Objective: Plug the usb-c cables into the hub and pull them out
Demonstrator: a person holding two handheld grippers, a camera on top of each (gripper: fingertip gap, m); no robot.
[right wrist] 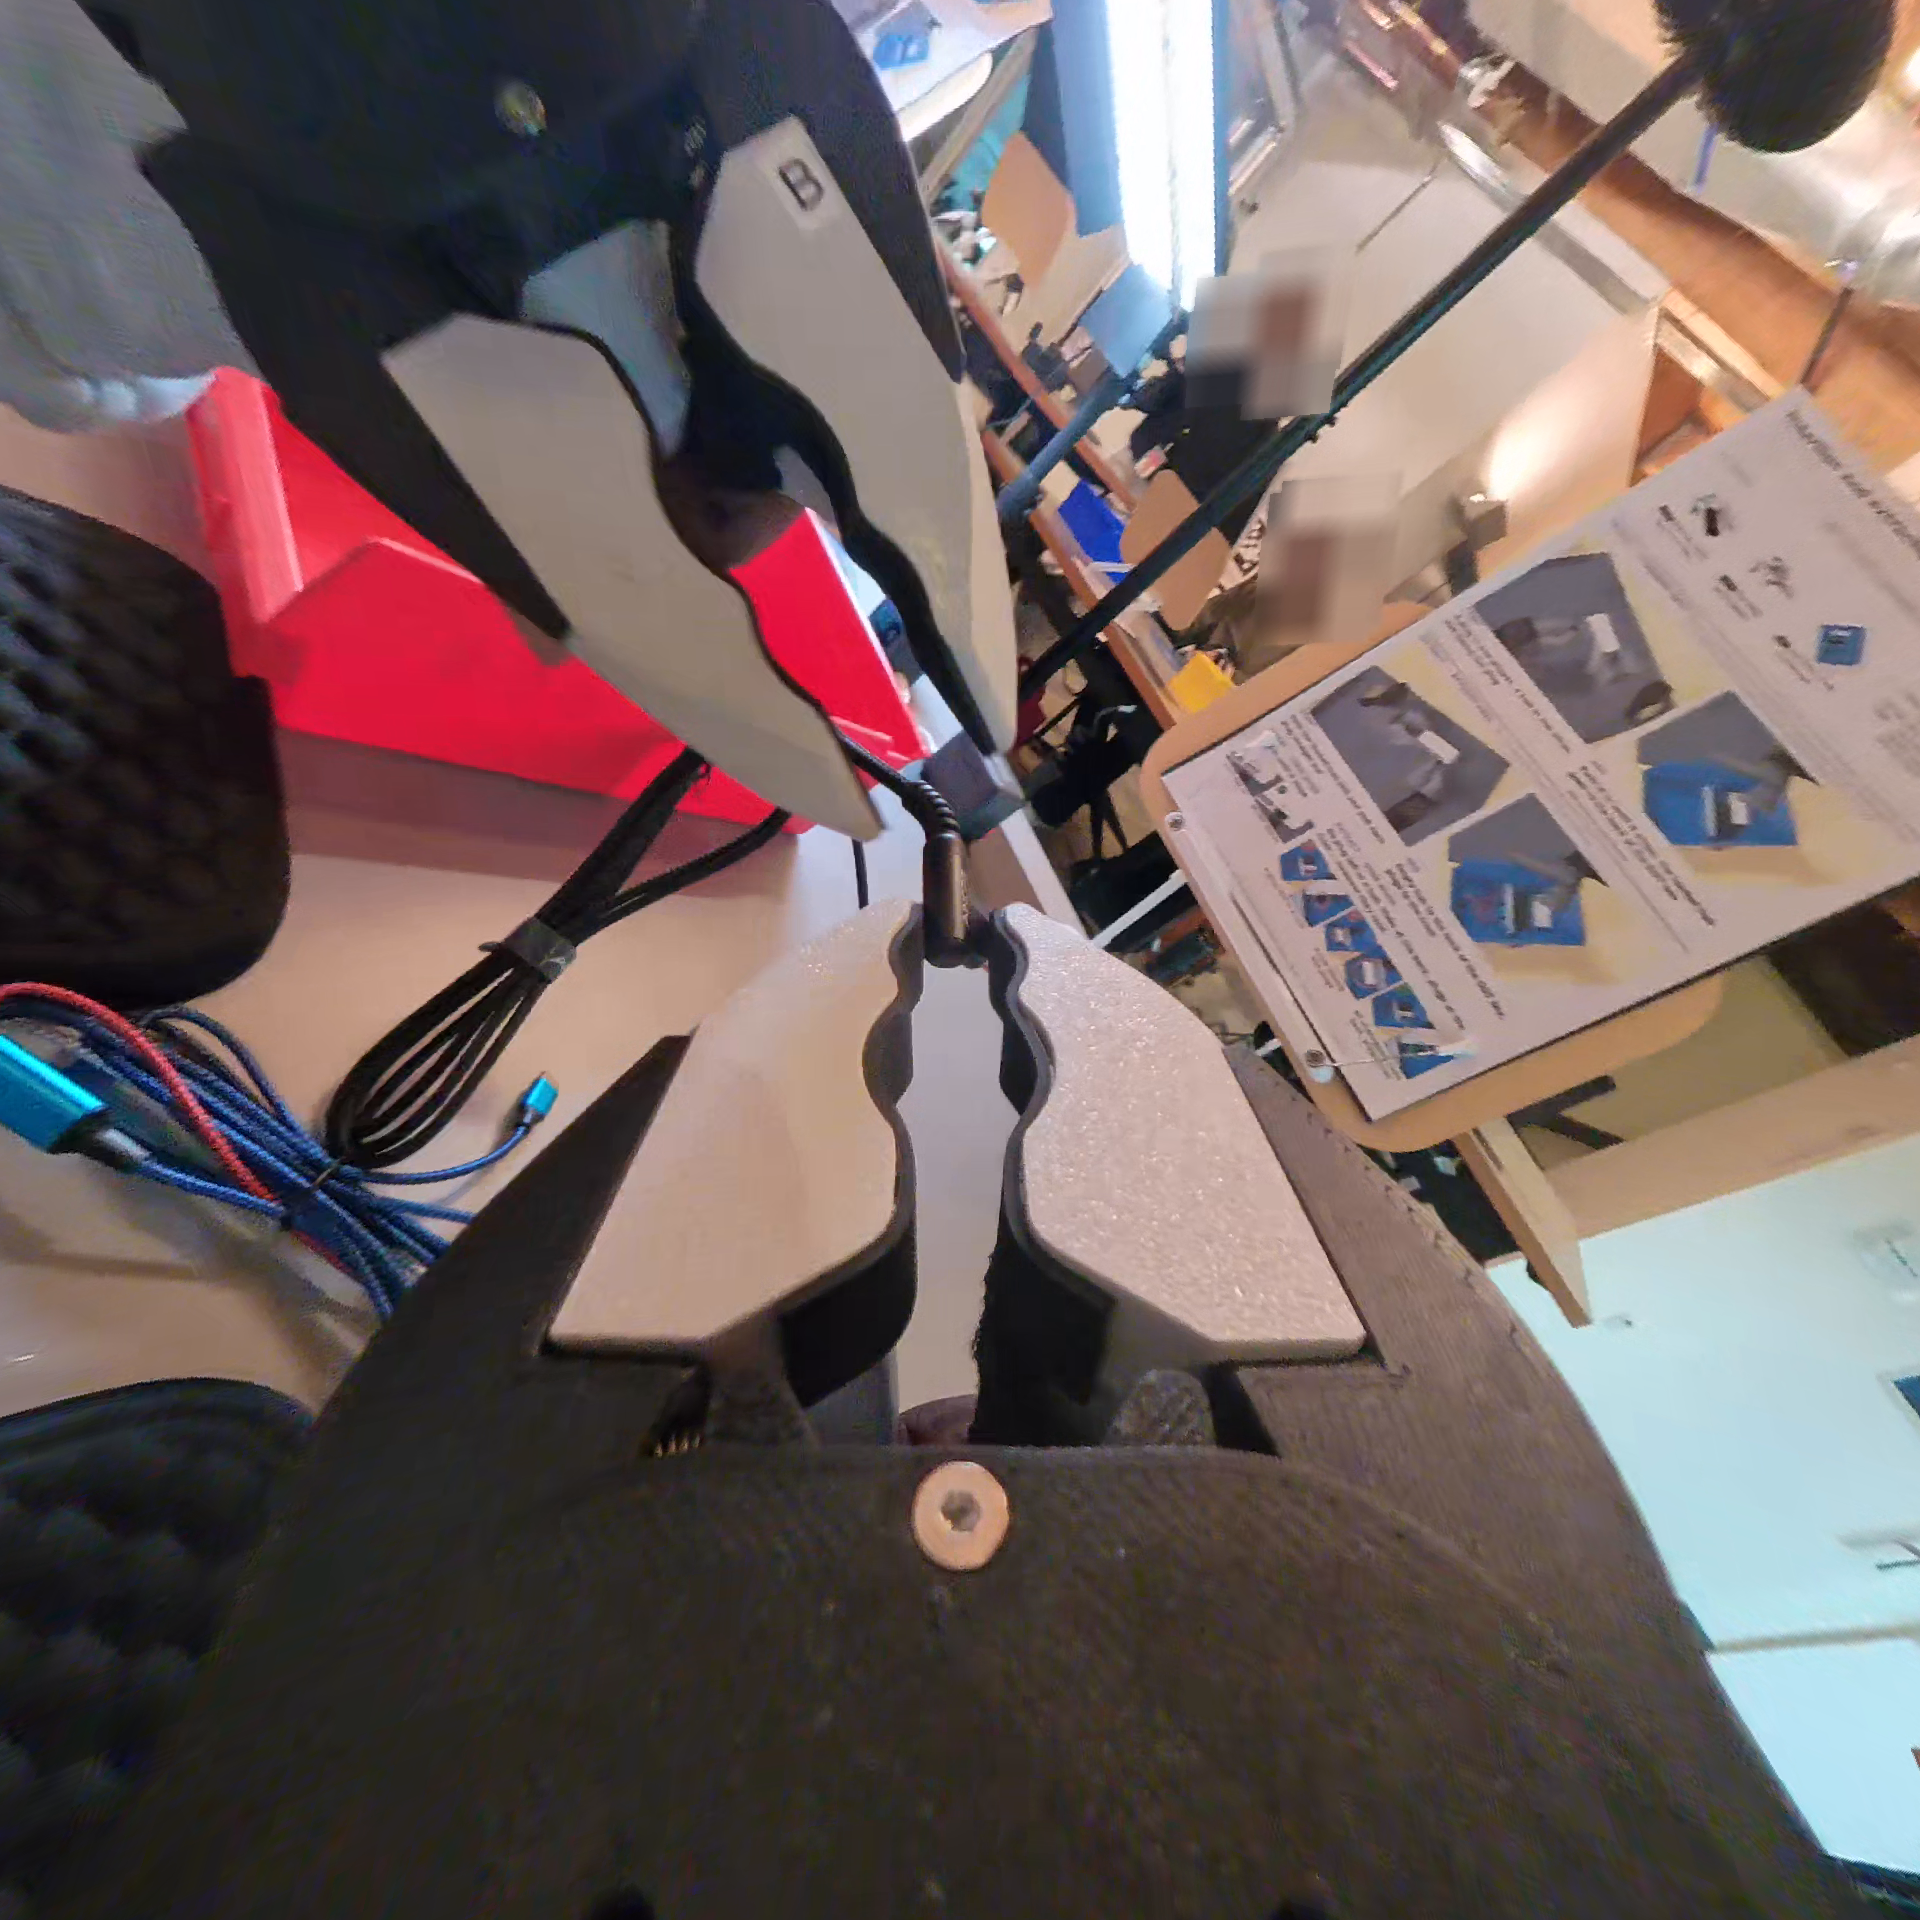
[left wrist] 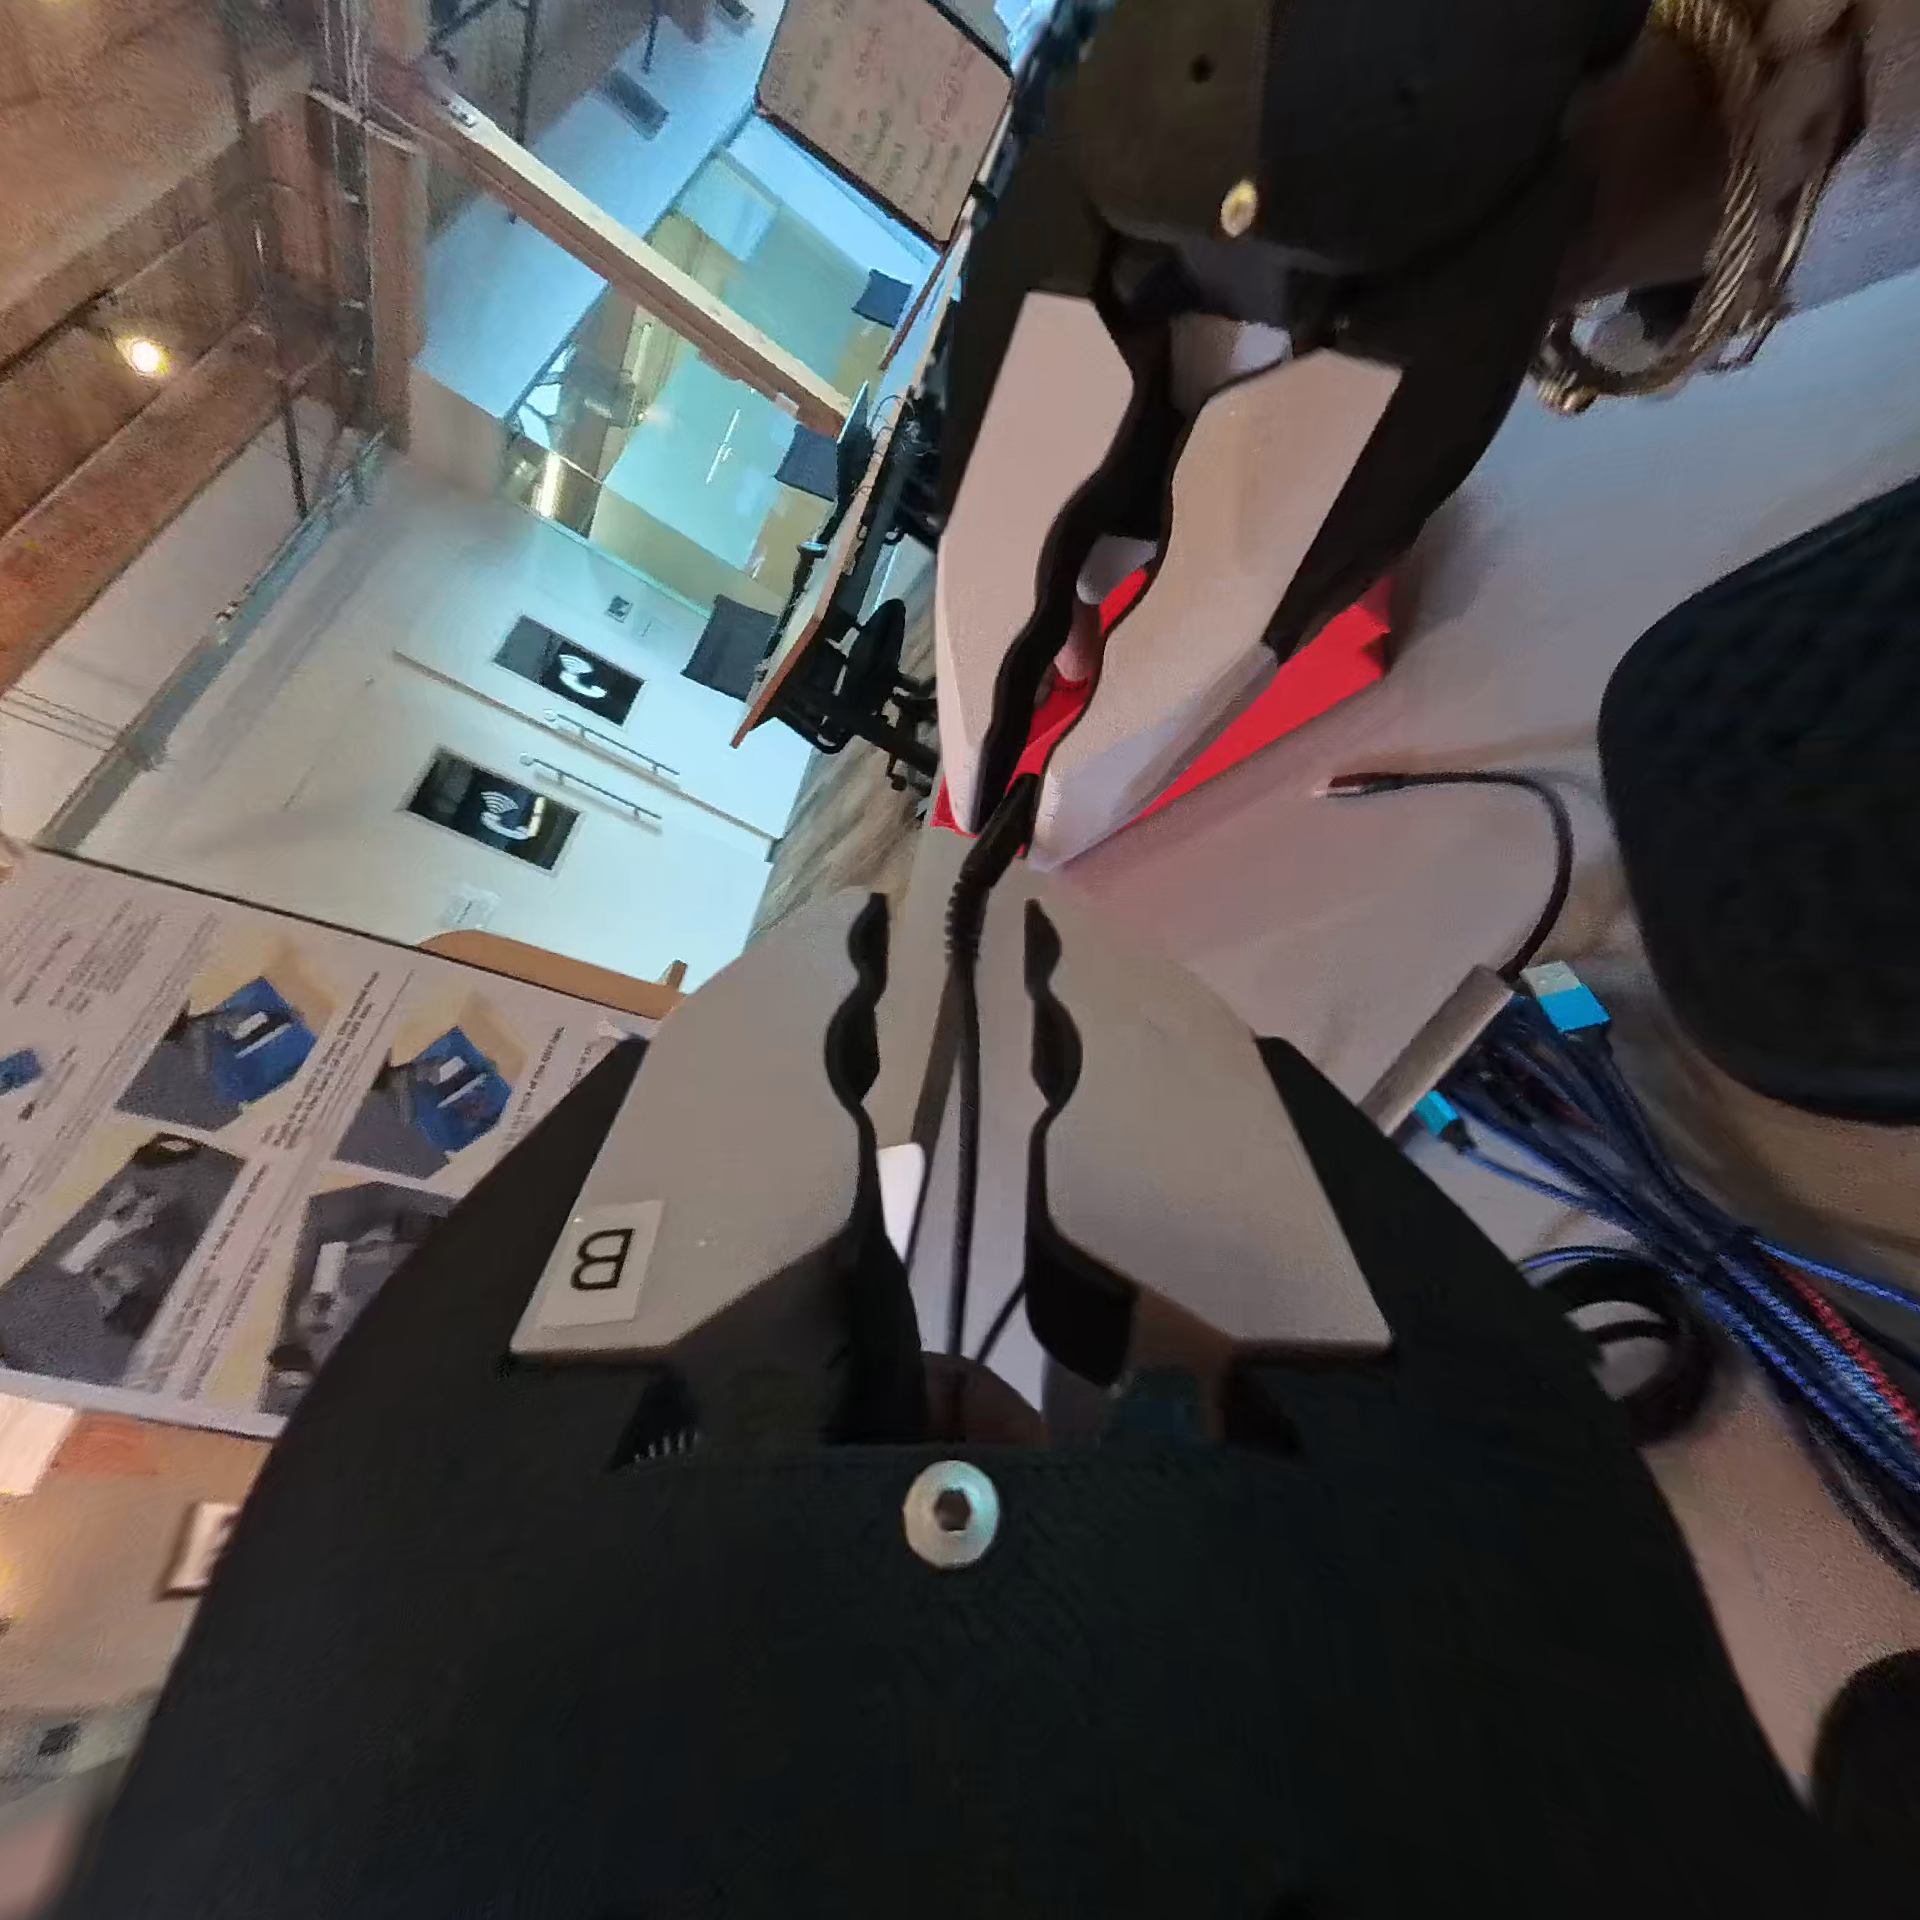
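Observation:
My right gripper (right wrist: 954,920) is shut on the black plug (right wrist: 948,894) of a black usb-c cable, held above the table. In the left wrist view it comes in from above (left wrist: 1003,826), with the cable (left wrist: 966,1039) hanging from its tips. My left gripper (left wrist: 956,920) is open, its fingers apart on either side of that cable without pinching it. In the right wrist view the left gripper (right wrist: 930,790) comes in from above, next to the plug's ribbed collar. A silver hub (left wrist: 1444,1039) with blue plugs in it lies on the table to the right.
A red bin (right wrist: 416,644) stands behind the grippers. A black padded case (left wrist: 1766,810) lies beside the hub. A bundle of blue and red braided cables (right wrist: 260,1153) and a tied black cable coil (right wrist: 436,1049) lie on the table. An instruction sheet (right wrist: 1558,790) stands on a board. The tips of both grippers are at nearly the same place.

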